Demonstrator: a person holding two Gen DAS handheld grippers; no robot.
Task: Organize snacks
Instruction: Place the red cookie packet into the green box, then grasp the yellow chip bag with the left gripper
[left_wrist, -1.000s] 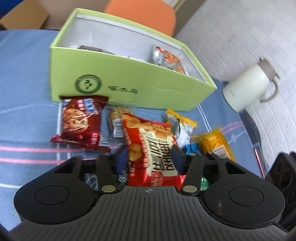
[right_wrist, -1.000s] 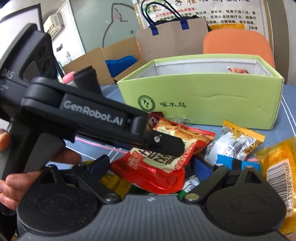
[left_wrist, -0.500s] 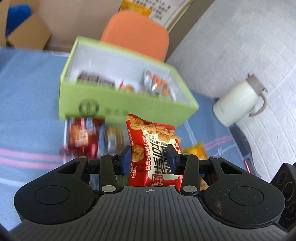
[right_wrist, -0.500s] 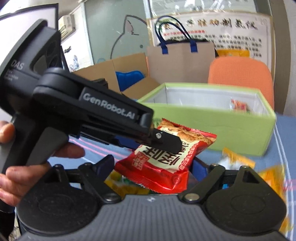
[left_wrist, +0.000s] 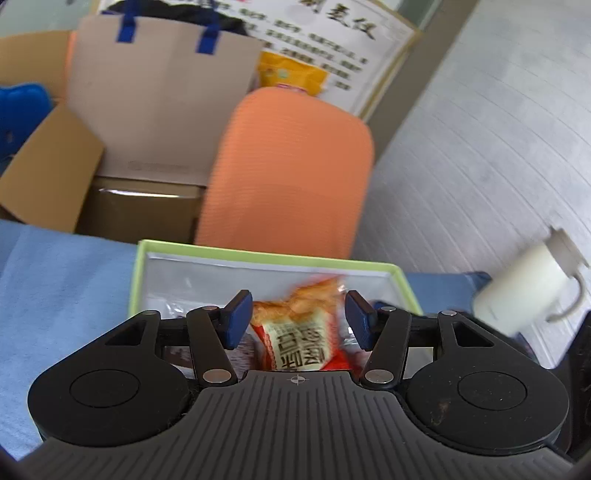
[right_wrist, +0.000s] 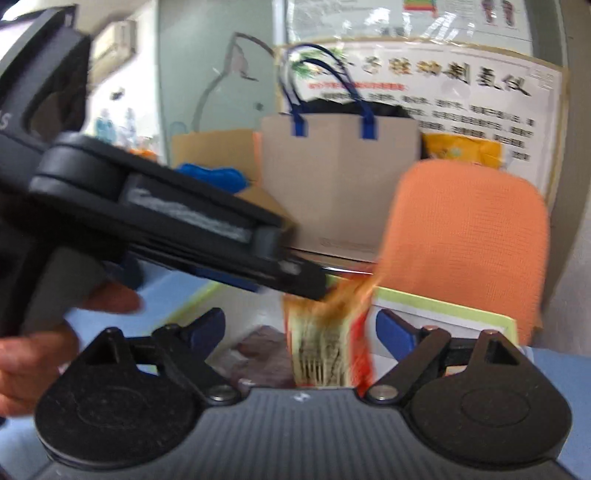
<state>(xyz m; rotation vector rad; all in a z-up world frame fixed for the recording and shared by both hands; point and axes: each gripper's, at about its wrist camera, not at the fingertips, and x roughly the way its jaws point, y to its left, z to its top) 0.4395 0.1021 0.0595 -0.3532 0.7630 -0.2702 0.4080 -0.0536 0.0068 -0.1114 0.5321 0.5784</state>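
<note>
A red snack packet (left_wrist: 299, 339) with pale lettering hangs blurred between the blue pads of my left gripper (left_wrist: 298, 317), above the inside of the light green box (left_wrist: 258, 255). The jaws are opening and the pads stand clear of the packet's sides. In the right wrist view the same packet (right_wrist: 325, 339) shows smeared just under the left gripper's fingers (right_wrist: 299, 282), over the green box (right_wrist: 443, 311). My right gripper (right_wrist: 301, 330) is open, holds nothing, and sits close behind the left one. A dark packet (right_wrist: 258, 350) lies in the box.
An orange chair (left_wrist: 288, 166) stands behind the box. A white jug (left_wrist: 524, 295) is on the blue cloth (left_wrist: 62, 280) at the right. A brown paper bag (left_wrist: 162, 92) and cardboard boxes (left_wrist: 48, 173) are further back. A hand (right_wrist: 33, 354) holds the left gripper.
Both grippers rose and moved forward from the snack pile to above the green box. The left one carried the red packet along, and its jaws have now spread off it.
</note>
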